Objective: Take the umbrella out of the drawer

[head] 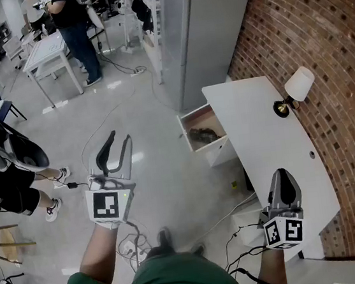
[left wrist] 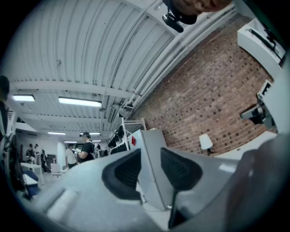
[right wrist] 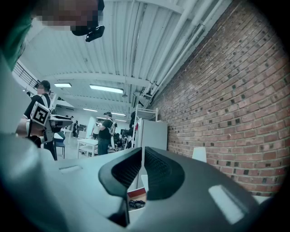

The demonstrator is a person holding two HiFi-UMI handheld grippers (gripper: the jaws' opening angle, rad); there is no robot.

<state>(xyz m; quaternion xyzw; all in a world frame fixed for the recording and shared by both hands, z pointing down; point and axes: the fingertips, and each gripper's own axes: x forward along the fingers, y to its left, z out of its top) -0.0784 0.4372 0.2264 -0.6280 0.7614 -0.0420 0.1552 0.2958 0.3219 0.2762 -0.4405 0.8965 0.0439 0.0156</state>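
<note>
The left tongs [head: 118, 137] are held over the floor [head: 159, 172] with only a narrow gap between the jaws and nothing in it. The right tongs [head: 282, 175] are pressed together, also empty, above the near end of the desk [head: 272, 126]. Both are seen well apart from the drawer [head: 185, 133].

Trouble is judged likeliest at the grasp. Neither pair is set wide enough for the umbrella [head: 203, 135], so a reach made without the jaws being spread would only push it deeper. If just a loose fold of cloth is pinched, the bundle may slip or be dragged against the drawer's wall and snagged there. Cables [head: 239, 224] are strewn by the person's feet, between the tongs and the drawer, and a step forward could be caught in them.

The drawer stands pulled out from the desk's far end, beside a grey cabinet [head: 206, 32]. The umbrella is seen as a dark, crumpled bundle lying inside it, below the rim. Nothing else can be made out in the drawer. A lamp [head: 299, 84] is fixed by the brick wall, clear of the drawer.
</note>
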